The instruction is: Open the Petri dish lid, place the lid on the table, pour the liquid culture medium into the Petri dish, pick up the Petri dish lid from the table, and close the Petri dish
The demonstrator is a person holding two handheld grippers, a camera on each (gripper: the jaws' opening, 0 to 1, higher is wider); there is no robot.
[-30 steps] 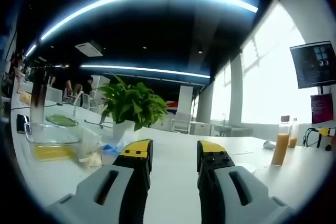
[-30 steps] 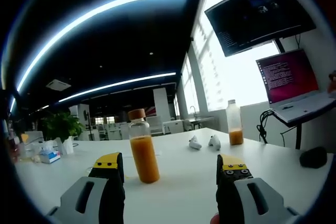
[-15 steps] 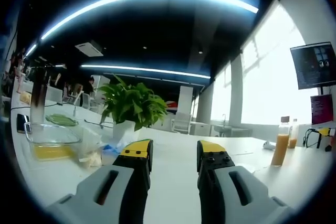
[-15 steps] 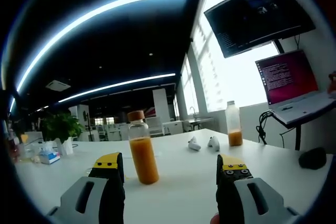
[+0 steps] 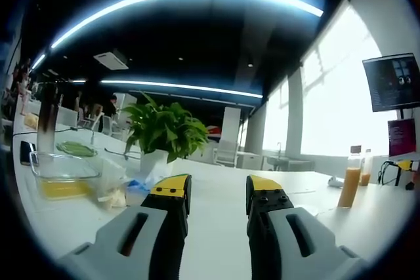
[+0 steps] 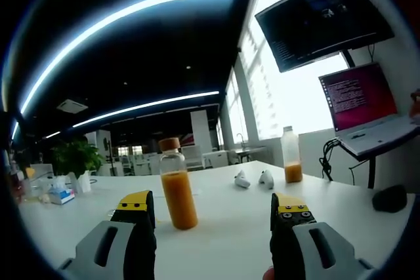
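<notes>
In the right gripper view, a glass bottle with a cork cap and orange liquid stands upright on the white table. It is just beyond my right gripper and nearer its left jaw. The right gripper is open wide and holds nothing. In the left gripper view, the same kind of bottle stands far off to the right. My left gripper is open, its yellow-tipped jaws a small gap apart over bare table, with nothing between them.
A potted plant and a glass container of yellow liquid stand left of the left gripper. Beyond the right gripper are a second bottle, two small white objects, a laptop, a wall monitor and a dark mouse.
Both grippers stay open and nearly still. The right gripper view has drifted a little, so the orange bottle sits slightly further left in it.
</notes>
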